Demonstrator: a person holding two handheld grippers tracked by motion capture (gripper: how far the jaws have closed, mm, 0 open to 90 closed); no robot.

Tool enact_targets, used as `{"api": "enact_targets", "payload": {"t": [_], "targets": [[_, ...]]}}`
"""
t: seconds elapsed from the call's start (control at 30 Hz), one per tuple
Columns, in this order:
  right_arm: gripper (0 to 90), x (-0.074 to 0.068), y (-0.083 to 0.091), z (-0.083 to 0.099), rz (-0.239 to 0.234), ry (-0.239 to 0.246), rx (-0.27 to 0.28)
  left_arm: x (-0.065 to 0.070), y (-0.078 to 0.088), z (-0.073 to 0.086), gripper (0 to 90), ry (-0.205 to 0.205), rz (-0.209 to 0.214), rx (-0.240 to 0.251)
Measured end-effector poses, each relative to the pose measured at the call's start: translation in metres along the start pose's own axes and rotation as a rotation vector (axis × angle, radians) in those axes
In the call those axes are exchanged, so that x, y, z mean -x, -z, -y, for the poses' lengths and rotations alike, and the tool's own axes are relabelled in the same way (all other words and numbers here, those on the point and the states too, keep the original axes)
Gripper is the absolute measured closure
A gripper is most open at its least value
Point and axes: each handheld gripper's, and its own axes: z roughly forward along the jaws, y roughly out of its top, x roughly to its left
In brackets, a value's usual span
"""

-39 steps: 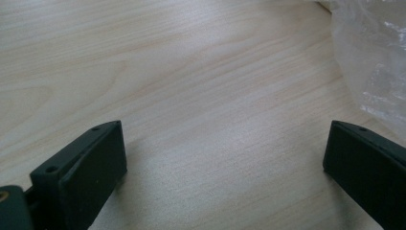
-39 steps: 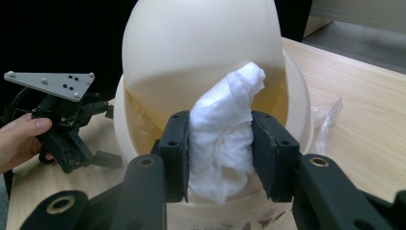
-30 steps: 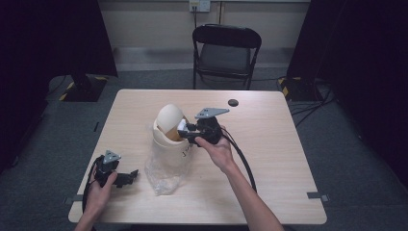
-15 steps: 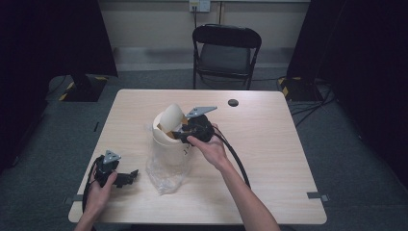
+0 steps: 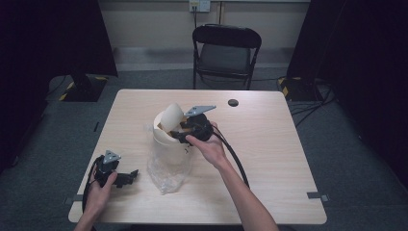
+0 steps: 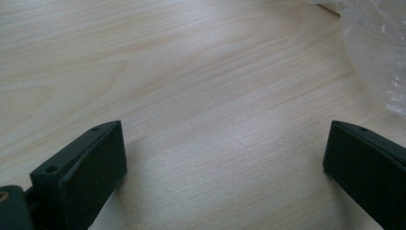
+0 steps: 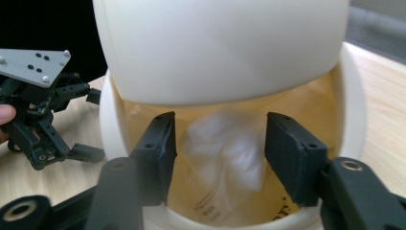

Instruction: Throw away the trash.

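A light wood tabletop (image 5: 269,159) stands on grey floor (image 5: 356,159). Behind it is a black chair (image 5: 226,50), a pale wall (image 5: 154,19) and dark curtains (image 5: 53,38).

Left gripper (image 5: 129,176): held in left hand (image 5: 98,188) near the table's front-left corner, jaws spread wide, resting low. Right gripper (image 7: 218,151): held in right hand (image 5: 207,147) mid-table, arm extended, jaws parted.

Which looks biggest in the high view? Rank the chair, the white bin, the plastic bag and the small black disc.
1. chair, though it stands farther back
2. plastic bag and white bin: alike, overlapping, so unranked
3. small black disc
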Motion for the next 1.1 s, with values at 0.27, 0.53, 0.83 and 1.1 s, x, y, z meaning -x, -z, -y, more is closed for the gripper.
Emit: {"api": "enact_targets", "payload": {"t": [0.27,0.53,0.83,1.1], "targets": [[49.7,0.001,0.012,-0.002,0.003,0.012,0.03,0.0,0.0,0.0,0.4,0.0,0.0,0.0],[46.5,0.004,0.031,-0.001,0.006,0.0,0.075,0.0,0.0,0.0,0.4,0.0,0.0,0.0],[35.4,0.018,0.05,0.013,0.038,-0.046,0.093,0.0,0.0,0.0,0.4,0.001,0.0,0.0],[27.9,0.029,0.066,0.024,0.104,-0.08,0.096,0.0,0.0,0.0,0.4,0.0,0.0,0.0]]}}
